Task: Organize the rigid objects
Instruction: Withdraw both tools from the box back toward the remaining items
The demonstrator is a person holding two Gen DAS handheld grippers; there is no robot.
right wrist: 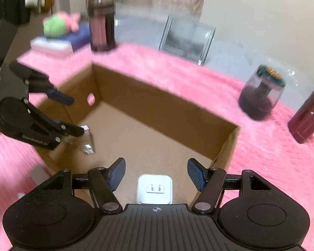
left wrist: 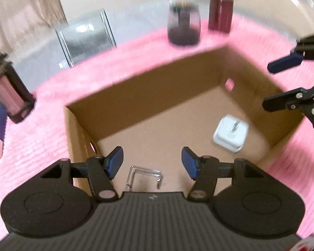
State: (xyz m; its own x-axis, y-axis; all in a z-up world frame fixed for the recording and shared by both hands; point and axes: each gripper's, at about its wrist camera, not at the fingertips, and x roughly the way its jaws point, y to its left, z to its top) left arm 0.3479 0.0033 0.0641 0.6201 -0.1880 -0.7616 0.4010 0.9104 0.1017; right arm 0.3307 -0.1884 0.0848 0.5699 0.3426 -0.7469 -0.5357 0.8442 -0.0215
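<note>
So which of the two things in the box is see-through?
The clear plastic piece beneath the left gripper; the white plug adapter is solid.

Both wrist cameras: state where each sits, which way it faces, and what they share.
Left wrist: on the left gripper, looking down into the cardboard box over a clear block; its open blue-padded fingers show.
Right wrist: on the right gripper, facing into the box above the white charger; its open fingers show.
Shared: box, charger, clear block, each other's gripper.
</note>
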